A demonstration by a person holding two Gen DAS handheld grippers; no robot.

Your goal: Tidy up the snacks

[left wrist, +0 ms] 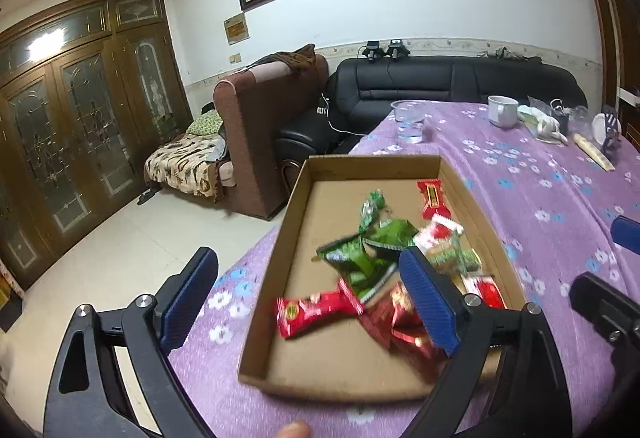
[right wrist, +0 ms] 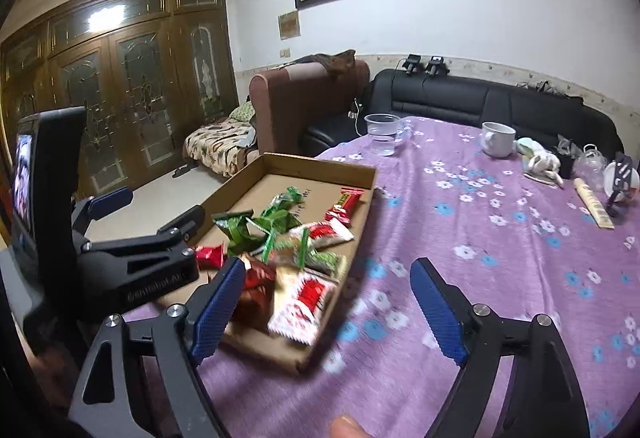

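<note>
I'm seeing both claws, left gripper and right gripper, gaping wide, gripping nothing. Only my right view is showing the left's screen beside the shallow brown cardboard tray of red and green snack packets.

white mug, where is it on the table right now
The white mug stands at the table's far edge before the black sofa, right of the clear cup in both views, beyond the box.

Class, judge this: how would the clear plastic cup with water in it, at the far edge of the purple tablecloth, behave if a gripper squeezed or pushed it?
The clear plastic cup looks thin-walled, so a squeeze would probably buckle it. The water sits low, which likely steadies it, yet a high push might tip and spill it. Its smooth wall may slip between pads.
</note>
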